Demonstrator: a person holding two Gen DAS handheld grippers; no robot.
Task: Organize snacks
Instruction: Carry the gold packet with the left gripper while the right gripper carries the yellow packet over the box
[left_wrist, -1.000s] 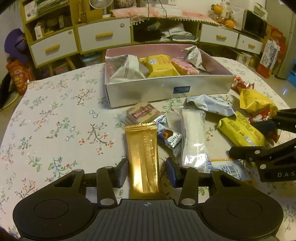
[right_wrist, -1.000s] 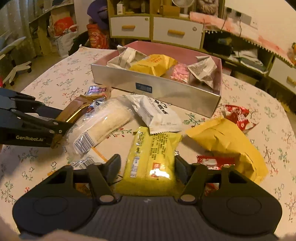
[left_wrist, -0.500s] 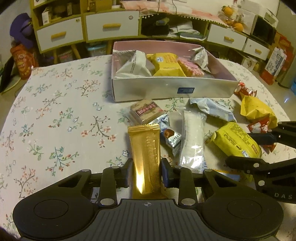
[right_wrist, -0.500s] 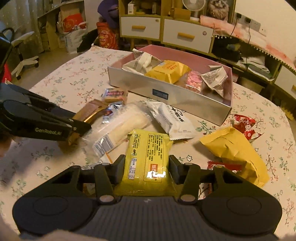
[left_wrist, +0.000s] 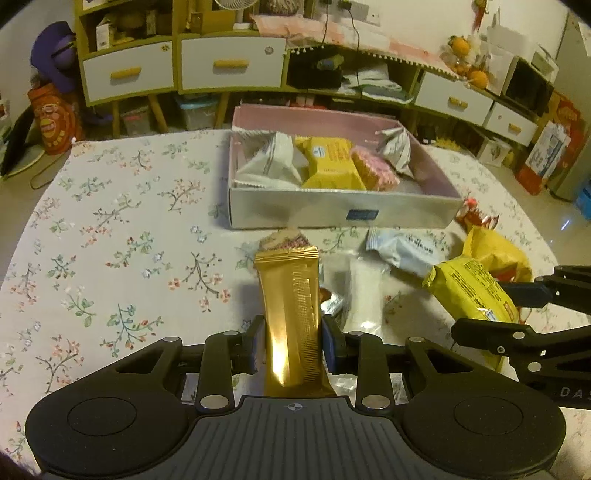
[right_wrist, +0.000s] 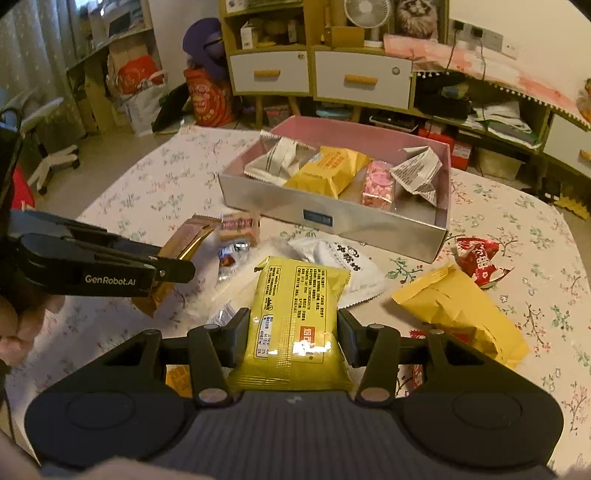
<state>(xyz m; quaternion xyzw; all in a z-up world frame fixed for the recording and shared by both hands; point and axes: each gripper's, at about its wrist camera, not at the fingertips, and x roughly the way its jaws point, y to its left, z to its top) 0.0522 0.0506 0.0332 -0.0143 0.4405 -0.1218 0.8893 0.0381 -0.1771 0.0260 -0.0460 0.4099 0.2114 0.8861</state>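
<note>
**Both grippers clamped on snacks above the desk**

The left gripper (left_wrist: 291, 345) has its jaws clenched on the lower part of a long gold wrapper (left_wrist: 291, 306), which stands up tilted between them, its crimped top toward the box (left_wrist: 332, 210). The right gripper (right_wrist: 291, 334) has its jaws clenched on the sides of a yellow packet (right_wrist: 295, 317) with printed text facing up. The grey-walled, pink-lined box sits on the floral desk (left_wrist: 110, 229) and holds a white pouch (left_wrist: 273, 162), a yellow pack (left_wrist: 330, 162), a pink snack (left_wrist: 373, 171) and a white crumpled wrapper (left_wrist: 397, 149). Loose on the desk, near the box's front wall, lie a white bag (right_wrist: 343, 264), a clear-wrapped white bar (left_wrist: 364, 291), a crumpled yellow bag (right_wrist: 461, 314) and a red wrapper (right_wrist: 478, 260).
</note>
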